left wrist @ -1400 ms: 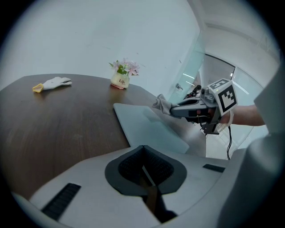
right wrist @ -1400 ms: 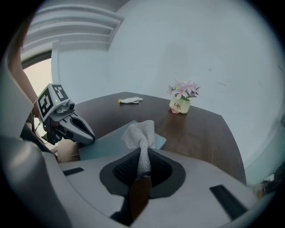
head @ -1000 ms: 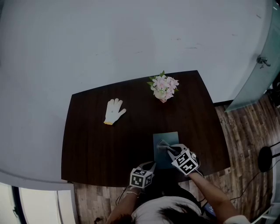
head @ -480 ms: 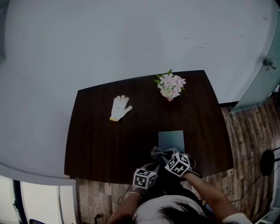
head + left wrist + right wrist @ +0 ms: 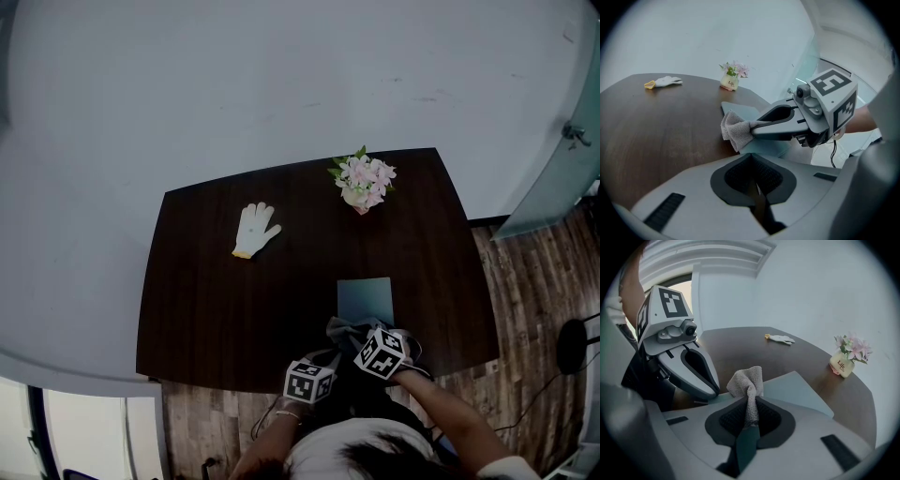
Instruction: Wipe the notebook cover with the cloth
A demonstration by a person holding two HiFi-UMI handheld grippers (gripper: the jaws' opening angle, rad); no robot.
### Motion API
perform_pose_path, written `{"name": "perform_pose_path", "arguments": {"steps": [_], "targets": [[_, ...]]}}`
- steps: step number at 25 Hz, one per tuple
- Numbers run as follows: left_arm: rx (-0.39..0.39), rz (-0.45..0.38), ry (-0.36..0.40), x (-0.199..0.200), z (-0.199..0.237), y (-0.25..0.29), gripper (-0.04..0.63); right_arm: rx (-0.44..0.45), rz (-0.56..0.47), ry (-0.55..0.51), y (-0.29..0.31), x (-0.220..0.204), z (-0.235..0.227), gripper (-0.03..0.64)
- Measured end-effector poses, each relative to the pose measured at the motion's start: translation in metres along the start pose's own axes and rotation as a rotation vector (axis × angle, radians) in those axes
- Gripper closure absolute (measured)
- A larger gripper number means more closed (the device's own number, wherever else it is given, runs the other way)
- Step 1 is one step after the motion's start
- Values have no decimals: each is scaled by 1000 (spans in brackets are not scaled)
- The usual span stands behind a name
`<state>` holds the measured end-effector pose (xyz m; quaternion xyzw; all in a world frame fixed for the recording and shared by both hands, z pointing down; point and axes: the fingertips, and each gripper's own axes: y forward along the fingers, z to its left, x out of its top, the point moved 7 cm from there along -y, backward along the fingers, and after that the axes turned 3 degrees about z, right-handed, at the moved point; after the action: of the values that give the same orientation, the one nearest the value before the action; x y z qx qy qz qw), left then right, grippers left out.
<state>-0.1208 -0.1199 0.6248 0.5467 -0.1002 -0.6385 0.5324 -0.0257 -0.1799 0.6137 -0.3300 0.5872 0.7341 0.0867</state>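
The notebook (image 5: 366,298) lay near the front edge of the surface (image 5: 216,309), with the cloth (image 5: 747,380) — clamped in the right tool (image 5: 749,417) — bunched at its near end, seemingly touching the cover. The left tool (image 5: 753,185) hung beside, jaws together on nothing. A white glove (image 5: 255,228) and flowers (image 5: 363,184) sat farther back.

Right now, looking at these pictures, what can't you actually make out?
Head view: the notebook's near end is hidden under the cloth and the right gripper.
Left gripper view: whether the cloth touches the cover or hangs just above it is unclear.
Right gripper view: the print under "Life" on the vase is too small to read.
Head view: the glove is too small to tell palm from back.
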Motion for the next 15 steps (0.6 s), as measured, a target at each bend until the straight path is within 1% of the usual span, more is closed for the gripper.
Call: {"name": "perform_pose_path", "arguments": {"steps": [5,15], "targets": [[2,11,-16,0,0,1,577,-16,9,13,-8,-13,-5,575],[24,5,-5,-1,-5,3,577,-47,14,51,-28,-44,-14,575]]}}
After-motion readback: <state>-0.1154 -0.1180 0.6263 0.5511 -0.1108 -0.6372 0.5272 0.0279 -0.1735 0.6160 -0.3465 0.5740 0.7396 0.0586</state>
